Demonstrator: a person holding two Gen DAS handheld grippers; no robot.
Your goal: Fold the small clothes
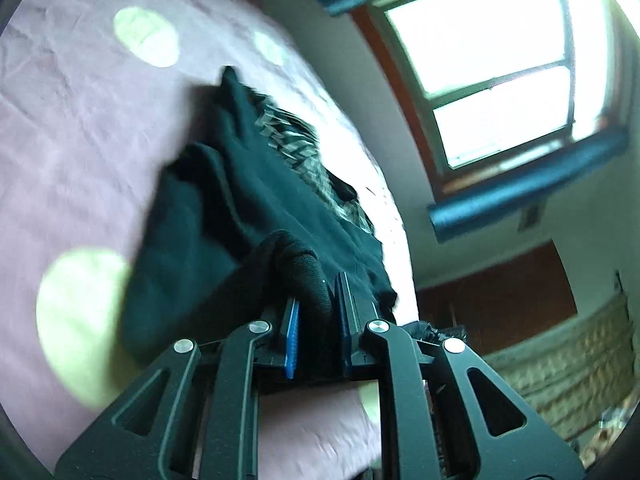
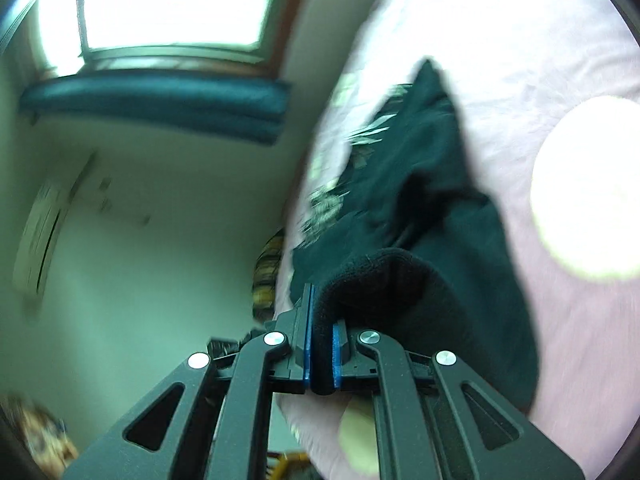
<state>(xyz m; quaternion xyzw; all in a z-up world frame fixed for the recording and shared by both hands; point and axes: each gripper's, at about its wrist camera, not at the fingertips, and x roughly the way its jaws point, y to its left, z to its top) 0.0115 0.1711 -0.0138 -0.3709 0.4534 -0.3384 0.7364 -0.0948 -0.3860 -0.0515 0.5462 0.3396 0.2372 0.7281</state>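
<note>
Two corners of dark green garment (image 1: 248,216) pinched: left tool (image 1: 316,320) nearly closed on bunched hem at lower centre, right tool (image 2: 320,344) clamped tight on thick fold. Rest draped across pink bedsheet (image 1: 72,128) with pale dots. Risk: uneven pull, motion blur suggesting speed, cloth slipping out.

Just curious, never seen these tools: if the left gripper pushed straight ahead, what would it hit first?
Probably more of the dark green cloth garment that the left gripper already pinches, then the pink spotted bedsheet under it; depth is unclear.

No legible text or labels.
</note>
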